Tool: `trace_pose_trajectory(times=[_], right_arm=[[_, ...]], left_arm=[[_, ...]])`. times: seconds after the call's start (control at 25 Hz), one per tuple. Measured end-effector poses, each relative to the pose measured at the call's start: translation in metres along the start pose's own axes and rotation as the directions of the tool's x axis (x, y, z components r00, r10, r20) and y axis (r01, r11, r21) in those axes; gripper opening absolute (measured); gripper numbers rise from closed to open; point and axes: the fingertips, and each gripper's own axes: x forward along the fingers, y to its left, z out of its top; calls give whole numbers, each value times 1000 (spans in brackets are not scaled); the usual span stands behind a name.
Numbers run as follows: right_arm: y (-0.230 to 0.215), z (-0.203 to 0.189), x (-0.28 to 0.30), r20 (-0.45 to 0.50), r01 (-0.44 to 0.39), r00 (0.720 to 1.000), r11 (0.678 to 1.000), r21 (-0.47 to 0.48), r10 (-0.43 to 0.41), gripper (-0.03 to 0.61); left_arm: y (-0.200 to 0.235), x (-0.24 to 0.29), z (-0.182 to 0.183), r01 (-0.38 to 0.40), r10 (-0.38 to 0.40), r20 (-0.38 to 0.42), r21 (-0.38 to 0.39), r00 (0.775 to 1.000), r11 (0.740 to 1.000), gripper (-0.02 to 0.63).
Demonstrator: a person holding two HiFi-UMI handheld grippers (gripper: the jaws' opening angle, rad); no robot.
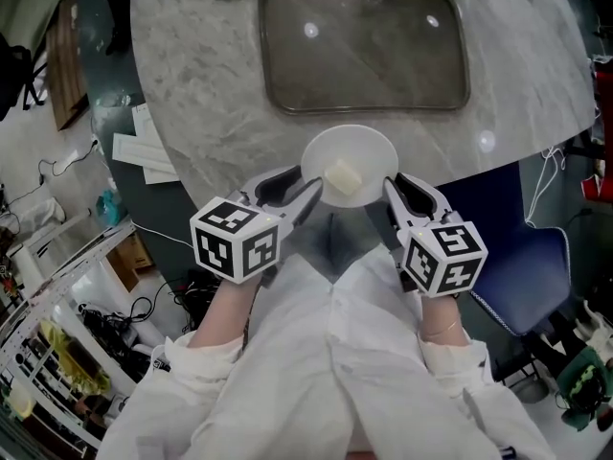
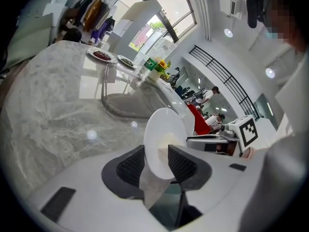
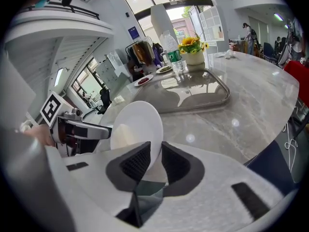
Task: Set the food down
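Two grippers carry a white plate (image 1: 350,156) at the near edge of a marble table (image 1: 211,84), just short of an empty tray (image 1: 364,46). The left gripper (image 1: 305,195) and right gripper (image 1: 391,192) each clamp an opposite rim. A pale lump of food (image 1: 342,176) sits loose in the middle. The plate looks stiff, smooth and breakable, so it likely wants a level hold by the rims, or the food may slide.

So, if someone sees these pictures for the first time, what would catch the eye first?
The white plate with a pale piece of food stands out, gripped at its rim by the left gripper and right gripper, at the marble table's near edge. Beyond it lies a large tray.
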Motion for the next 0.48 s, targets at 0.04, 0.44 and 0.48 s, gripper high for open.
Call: trace_pose_trajectory(times=[0.04,0.44,0.48], right_arm=[[2,-1,-1,1,1,1000,1000,1,-1,57],[2,17,7,14,-26,1000,1000,-4,27,57],[-1,22,9,17,-30,999,1000,-6,30,57]], left_arm=[[0,-1,1,-1,1,3,-1,1000,1000,160],[7,-1,18,-27,27,22,2,999,1000,160],[8,1,22,-29,29,22,3,999,1000,160]])
